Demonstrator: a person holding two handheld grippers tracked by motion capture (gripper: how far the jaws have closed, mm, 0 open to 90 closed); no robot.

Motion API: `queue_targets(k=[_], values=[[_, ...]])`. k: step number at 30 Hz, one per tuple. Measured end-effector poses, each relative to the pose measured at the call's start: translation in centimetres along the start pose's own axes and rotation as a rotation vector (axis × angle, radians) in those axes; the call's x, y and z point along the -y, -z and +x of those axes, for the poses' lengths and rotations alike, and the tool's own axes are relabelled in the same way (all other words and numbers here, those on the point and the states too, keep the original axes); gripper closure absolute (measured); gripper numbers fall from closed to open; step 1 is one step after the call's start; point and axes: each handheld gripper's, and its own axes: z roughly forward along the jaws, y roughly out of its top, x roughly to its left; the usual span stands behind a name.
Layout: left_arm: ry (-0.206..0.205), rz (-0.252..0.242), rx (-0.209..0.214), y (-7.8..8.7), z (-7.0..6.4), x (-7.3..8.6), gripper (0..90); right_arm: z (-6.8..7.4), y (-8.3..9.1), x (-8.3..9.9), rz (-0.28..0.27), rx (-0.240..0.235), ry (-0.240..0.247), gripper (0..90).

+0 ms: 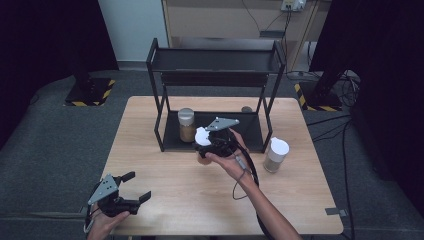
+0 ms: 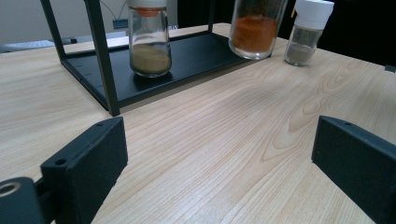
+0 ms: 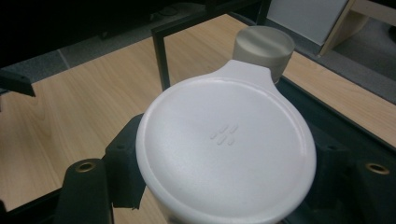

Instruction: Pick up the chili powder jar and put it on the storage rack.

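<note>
**Jar near rack edge, risk of bump**

The right gripper (image 1: 212,145) is clamped on a glass spice jar with white round lid and orange powder (image 3: 226,149). It holds the jar just at the front edge of the black metal rack's lower shelf (image 1: 252,131), beside the glass jar with grey lid and brown powder (image 1: 186,125).

The left gripper (image 1: 135,186) rests low near the table corner w/ fingers apart, holding nothing.

Possible problems, in my judgement: the held jar can hit the grey-lid jar or the shelf lip, bc they are very close. If set down tilted, it may tip. A third jar w/ white cap (image 1: 275,154) stands on the light wooden table (image 1: 165,190), right of the rack.
</note>
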Motion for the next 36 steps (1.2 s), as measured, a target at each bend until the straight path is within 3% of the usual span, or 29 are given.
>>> queue_targets(k=[23,36], values=[[-0.003,0.005,0.007,-0.1,0.0,0.0,2.4,-3.2,-1.8,-3.5,0.002,0.092,-0.023,31.1],[-0.008,0.011,0.009,-0.1,0.0,-0.1,2.4,-5.1,-4.2,-2.1,0.016,0.125,-0.085,31.0]])
